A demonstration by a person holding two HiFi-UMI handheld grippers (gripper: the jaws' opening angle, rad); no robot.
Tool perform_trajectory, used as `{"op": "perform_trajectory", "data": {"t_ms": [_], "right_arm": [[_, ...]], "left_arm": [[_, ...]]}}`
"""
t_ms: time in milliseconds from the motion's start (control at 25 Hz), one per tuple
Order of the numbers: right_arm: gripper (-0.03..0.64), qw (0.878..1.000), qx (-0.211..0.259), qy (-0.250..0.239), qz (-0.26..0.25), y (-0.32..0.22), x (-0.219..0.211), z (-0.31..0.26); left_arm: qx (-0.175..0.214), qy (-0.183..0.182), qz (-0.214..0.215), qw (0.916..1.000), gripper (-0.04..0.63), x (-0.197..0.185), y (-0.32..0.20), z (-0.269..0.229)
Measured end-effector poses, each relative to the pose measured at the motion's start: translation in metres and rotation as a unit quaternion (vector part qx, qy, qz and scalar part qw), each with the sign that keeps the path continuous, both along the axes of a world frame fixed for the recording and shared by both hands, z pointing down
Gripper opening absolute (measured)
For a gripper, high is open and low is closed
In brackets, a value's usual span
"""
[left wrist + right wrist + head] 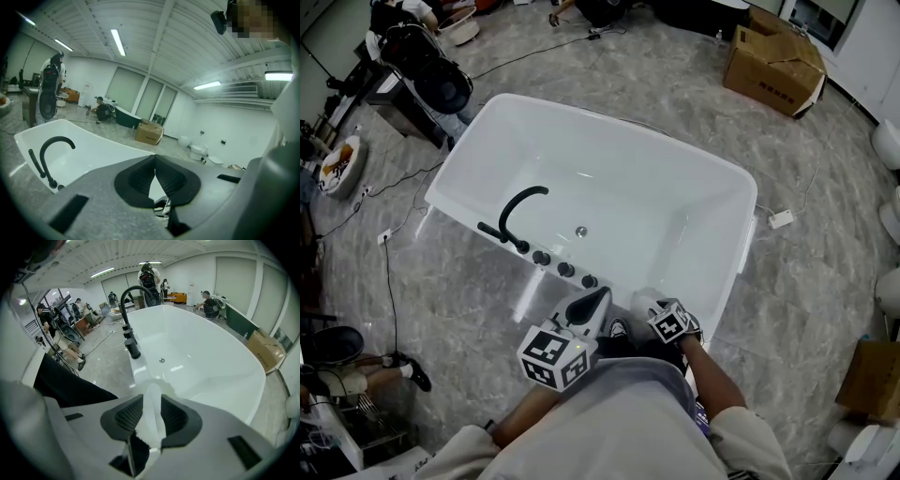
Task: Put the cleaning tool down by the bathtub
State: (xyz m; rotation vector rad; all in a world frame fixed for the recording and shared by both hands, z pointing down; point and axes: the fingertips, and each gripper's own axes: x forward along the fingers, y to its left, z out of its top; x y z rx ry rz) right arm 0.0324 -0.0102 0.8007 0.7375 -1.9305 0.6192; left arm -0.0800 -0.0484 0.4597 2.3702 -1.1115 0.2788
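R gripper [151,414] pinching white cleaning tool [153,392] — only pale strip shows, rest hidden. Tool held at near rim of bathtub [262,380], not yet set down. L gripper [154,164] pressed together, empty, prob. parked alongside out of way. Judgement: drop spot = floor [806,309] by tub's near edge — clear of black faucet [520,202] on left rim.

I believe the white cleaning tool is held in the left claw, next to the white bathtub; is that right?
Not quite: the cleaning tool is held in the right claw, not the left. The right gripper view shows its jaws closed on the white tool, next to the white bathtub. The left gripper view shows the left claw shut with nothing in it.
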Motion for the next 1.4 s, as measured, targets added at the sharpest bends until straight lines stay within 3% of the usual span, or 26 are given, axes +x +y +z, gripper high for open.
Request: {"op": "perform_trajectory", "data": {"t_ms": [280, 760, 1400], "right_arm": [[0.105, 1.0, 0.003, -0.007, 0.01, 0.003, 0.003, -0.008], [0.097, 0.995, 0.004, -0.07, 0.076, 0.008, 0.001, -0.042], [0.062, 0.971, 0.087, -0.158, 0.154, -0.006, 0.011, -0.125]], "left_arm": [[0.0, 0.002, 0.003, 1.0, 0.008, 0.002, 0.002, -0.004], [0.001, 0.01, 0.016, 0.9998, 0.008, 0.007, 0.006, -0.006], [-0.002, 0.007, 0.016, 0.9998, 0.007, 0.004, 0.007, 0.003]]}}
